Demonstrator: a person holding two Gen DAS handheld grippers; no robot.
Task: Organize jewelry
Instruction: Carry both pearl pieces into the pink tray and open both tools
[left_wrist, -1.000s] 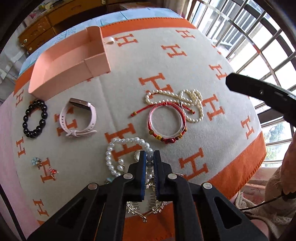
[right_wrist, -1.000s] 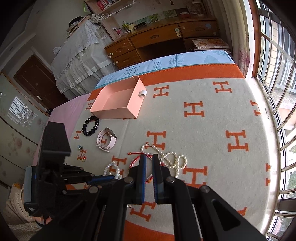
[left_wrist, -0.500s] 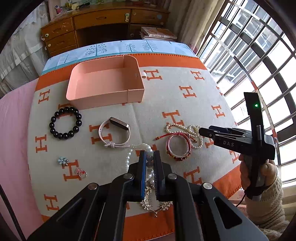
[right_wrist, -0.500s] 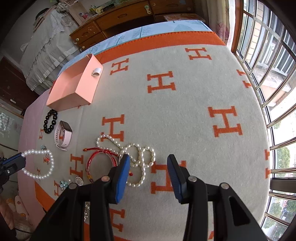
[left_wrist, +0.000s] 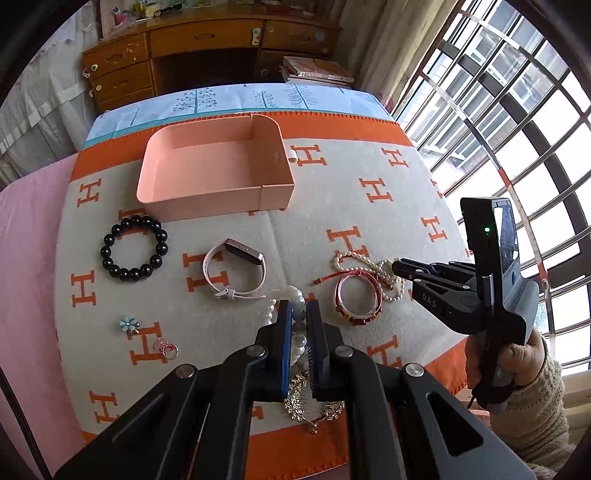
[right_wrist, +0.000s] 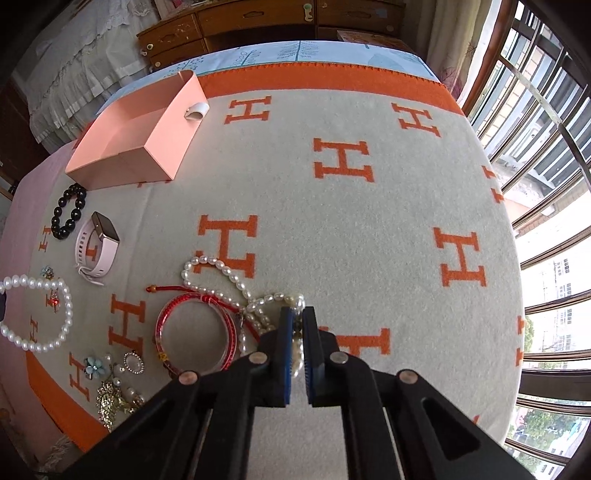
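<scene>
The left hand-held gripper (left_wrist: 298, 325) has its jaws nearly shut on a round pearl bracelet (right_wrist: 35, 314), which hangs lifted above the blanket (right_wrist: 369, 221) on the near left. The right hand-held gripper (right_wrist: 295, 332) is down at the near middle, jaws pinched close on the right end of a long pearl necklace (right_wrist: 221, 273) that lies looped on the blanket.

That necklace crosses under or over a red bangle (right_wrist: 195, 332) and its red cord; I can't tell which lies on top. The pink box (left_wrist: 214, 173) sits open at the far left, with nothing in it that I can see. A black bead bracelet (left_wrist: 133, 248), a pink watch (left_wrist: 236, 269), small flower charms (left_wrist: 129, 325) and a gold comb (right_wrist: 110, 402) lie scattered on the left and near side.

To my eye the risk is the tangle: if the right one lifts now, the necklace could drag the bangle along and drop it short of the box. A pinch on only one or two pearls could also slip, and the hanging bracelet may swing and catch the box wall.
</scene>
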